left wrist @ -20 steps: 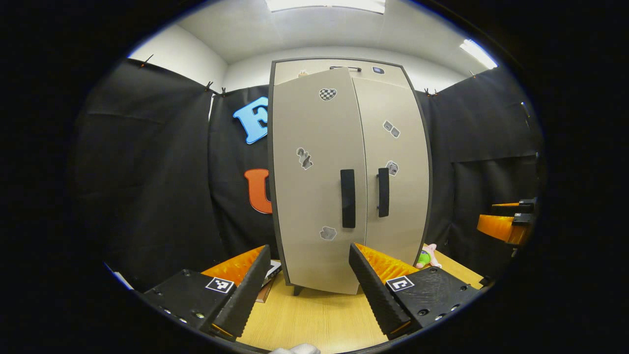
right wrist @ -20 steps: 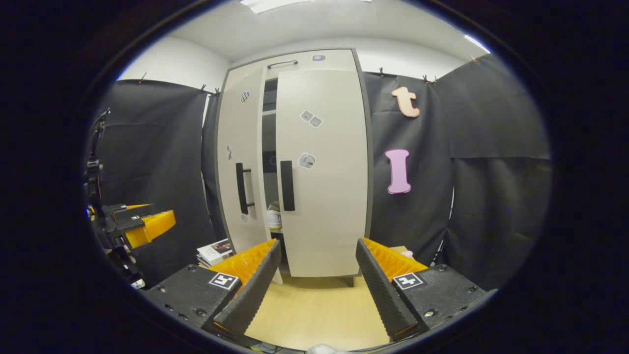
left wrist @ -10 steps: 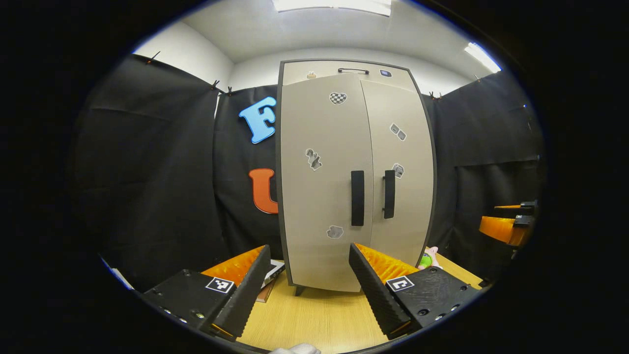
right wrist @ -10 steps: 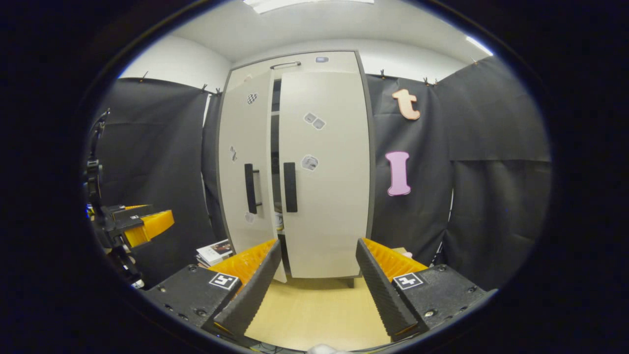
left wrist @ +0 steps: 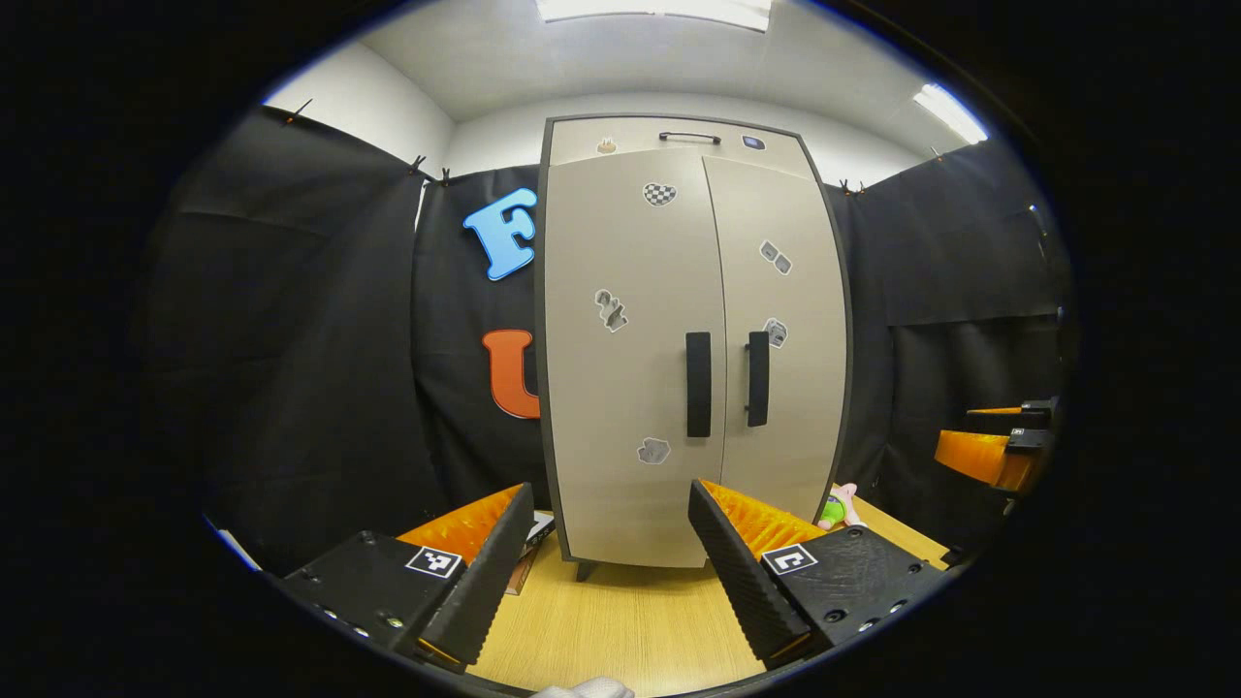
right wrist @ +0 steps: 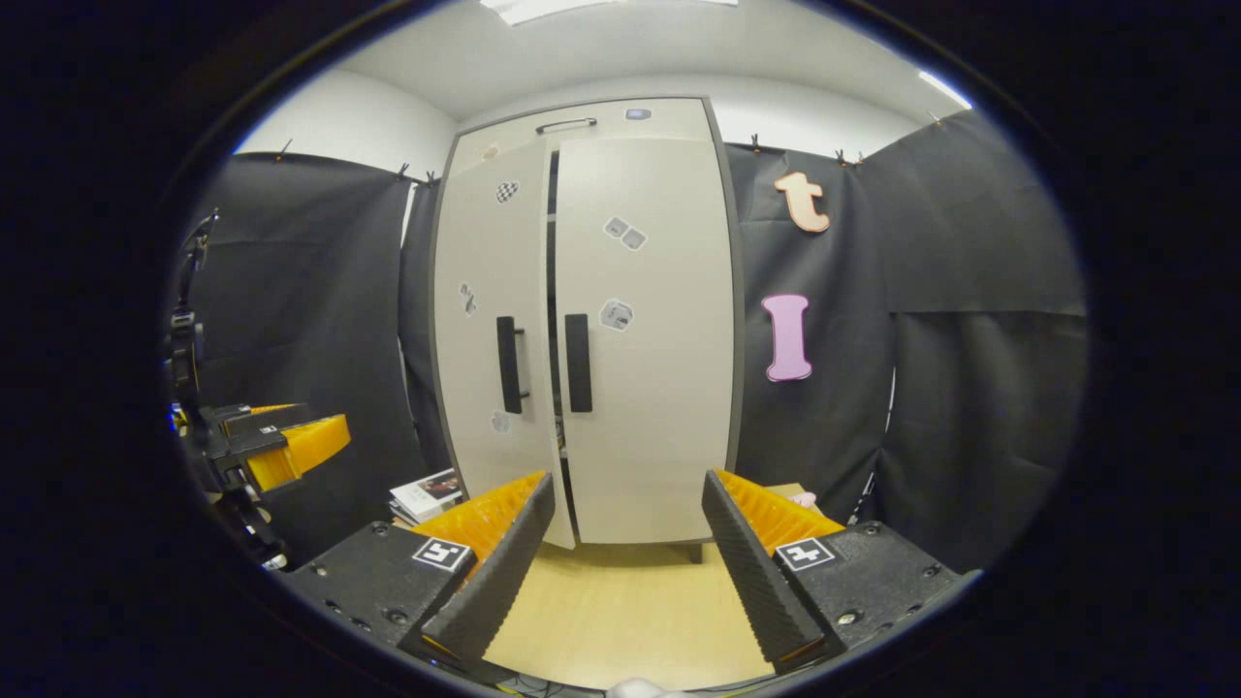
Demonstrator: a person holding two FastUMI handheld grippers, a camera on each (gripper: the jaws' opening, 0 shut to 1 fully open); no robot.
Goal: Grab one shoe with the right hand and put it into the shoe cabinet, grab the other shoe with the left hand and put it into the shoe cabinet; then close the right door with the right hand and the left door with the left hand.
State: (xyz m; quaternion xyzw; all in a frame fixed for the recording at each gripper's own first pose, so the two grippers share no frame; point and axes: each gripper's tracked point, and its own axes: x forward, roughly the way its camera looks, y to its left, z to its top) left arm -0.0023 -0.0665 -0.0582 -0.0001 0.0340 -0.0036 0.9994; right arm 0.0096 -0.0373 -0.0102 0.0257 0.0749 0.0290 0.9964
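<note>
1. Left gripper view: left gripper (left wrist: 601, 572) low in front of the shoe cabinet (left wrist: 693, 136), jaws spread wide w/ nothing between them, only the wooden tabletop (left wrist: 620, 630) underneath.
2. Same view: left door (left wrist: 630, 359) & right door (left wrist: 785, 339) look flush from this angle, black handles (left wrist: 698, 384) side by side at the centre seam. Small stickers on both door fronts.
3. Same view: pink-and-green plush toy (left wrist: 842, 504) on the table just right of the cabinet base. Books (left wrist: 528, 553) on the table at the cabinet's lower-left corner, partly behind a finger. Right gripper (left wrist: 994, 446) at far right edge, well apart from the cabinet; can't tell its jaws from here.
4. Right gripper view: right gripper (right wrist: 625, 562) also low in front of the shoe cabinet (right wrist: 582, 121), jaws wide apart, gripping nothing.
5. Same view: right door (right wrist: 645, 339) closed; left door (right wrist: 490, 330) just short of shut, thin dark gap (right wrist: 553, 291) betw. the two. Shoes can't be made out through the gap.
6. Same view: left gripper (right wrist: 291, 441) at far left, off the door, touching nothing. Stack of books (right wrist: 427, 492) on the table left of the cabinet foot.
</note>
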